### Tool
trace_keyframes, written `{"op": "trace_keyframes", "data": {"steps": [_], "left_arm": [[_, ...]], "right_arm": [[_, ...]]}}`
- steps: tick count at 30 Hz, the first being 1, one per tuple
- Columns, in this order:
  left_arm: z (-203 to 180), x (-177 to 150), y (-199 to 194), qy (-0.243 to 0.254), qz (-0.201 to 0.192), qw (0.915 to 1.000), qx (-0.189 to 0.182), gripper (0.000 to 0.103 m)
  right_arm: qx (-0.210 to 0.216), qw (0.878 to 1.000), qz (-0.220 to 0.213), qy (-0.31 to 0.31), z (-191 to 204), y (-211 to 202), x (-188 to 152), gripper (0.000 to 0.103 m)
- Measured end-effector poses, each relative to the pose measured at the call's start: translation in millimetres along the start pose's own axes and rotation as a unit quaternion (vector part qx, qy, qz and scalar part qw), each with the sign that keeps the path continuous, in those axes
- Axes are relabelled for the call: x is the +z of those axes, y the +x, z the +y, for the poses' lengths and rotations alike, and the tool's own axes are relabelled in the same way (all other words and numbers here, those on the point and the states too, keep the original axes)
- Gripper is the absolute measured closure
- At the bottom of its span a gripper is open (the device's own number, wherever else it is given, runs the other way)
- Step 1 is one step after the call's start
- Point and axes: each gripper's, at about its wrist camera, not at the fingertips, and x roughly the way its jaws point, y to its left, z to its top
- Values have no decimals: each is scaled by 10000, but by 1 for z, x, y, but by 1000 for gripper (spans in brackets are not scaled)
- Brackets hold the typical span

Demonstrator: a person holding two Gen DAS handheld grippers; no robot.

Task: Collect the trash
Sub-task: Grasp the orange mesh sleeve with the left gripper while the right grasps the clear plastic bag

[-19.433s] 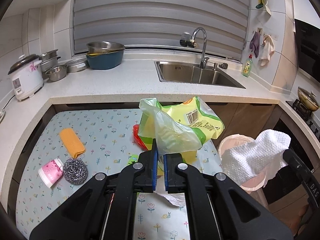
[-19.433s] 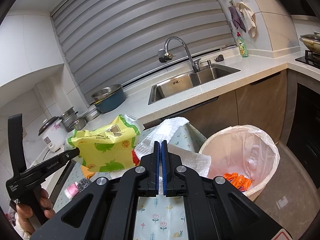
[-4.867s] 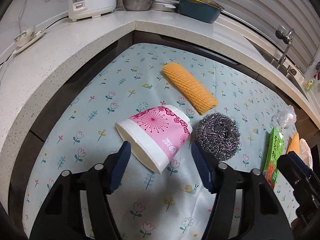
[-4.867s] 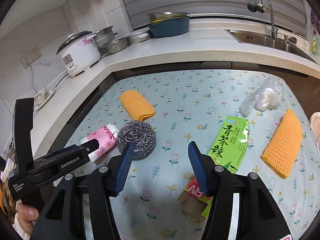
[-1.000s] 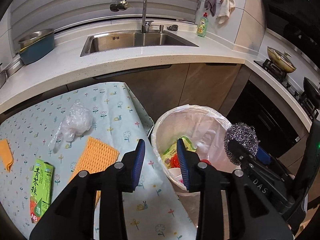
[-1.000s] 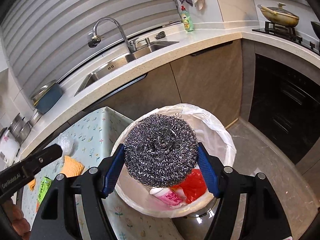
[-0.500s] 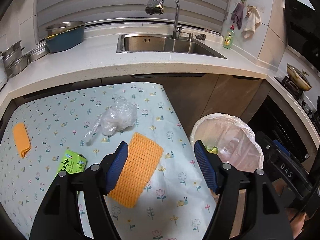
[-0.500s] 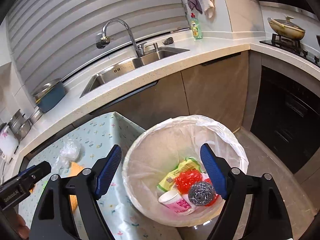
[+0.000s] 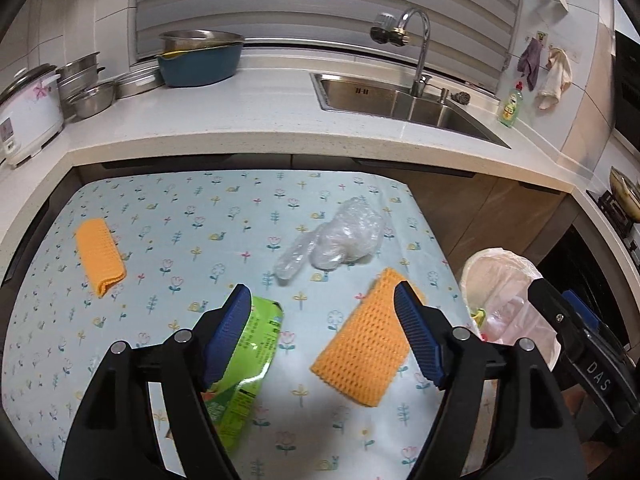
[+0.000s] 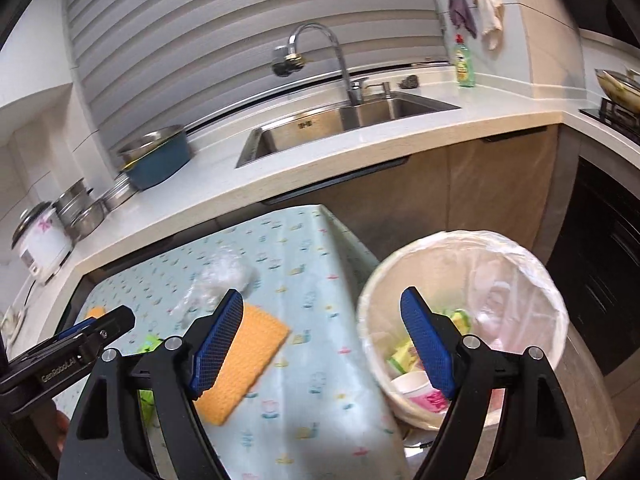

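Note:
Over the flowered tablecloth point(image 9: 180, 224) my left gripper point(image 9: 320, 290) hovers, its jaws opening and nothing between them. Below it lie a green tea carton point(image 9: 248, 356) at the left finger and an orange mesh cloth point(image 9: 364, 348) at the right finger. A crumpled clear plastic bag point(image 9: 336, 240) lies farther back. My right gripper point(image 10: 322, 295) is open and empty, straddling the table's right edge and the lined trash bin point(image 10: 460, 236). The bin holds a pink paper cup point(image 10: 420, 394) and yellow-green wrappers. In the right wrist view the orange mesh cloth point(image 10: 248, 356) lies beside its left finger.
A second, folded orange cloth point(image 9: 99, 256) lies at the table's left. The white counter point(image 9: 240, 120) wraps around behind, with a sink point(image 9: 400, 96), a blue basin point(image 9: 200, 64), steel pots and a rice cooker point(image 9: 28, 112). The bin point(image 9: 500, 254) stands on the floor right of the table.
The steel scourer left my right gripper and dropped into the bin. Both grippers then swung left, away from the bin and back over the table. The left jaws have widened.

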Motion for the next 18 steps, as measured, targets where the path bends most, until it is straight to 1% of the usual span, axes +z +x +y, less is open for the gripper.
{"op": "trace_keyframes", "data": {"steps": [8,14,16,17,18], "left_arm": [[75,6,5,-499,18,9976,480,31],[124,10,16,-713,69,9942,808,31],[140,11,21,-772,111,9924,952,26],[149,12,24,-820,128,9907,1078,21],[156,12,27,-852,131,9895,1164,20]], "right_arm": [[320,9988,196,-310,58,25,-6,25],[439,9971,331,-529,93,52,-8,25],[468,9965,383,-571,101,61,-9,25],[487,9962,414,-588,106,67,-9,25],[494,9960,435,-599,109,72,-9,25]]}}
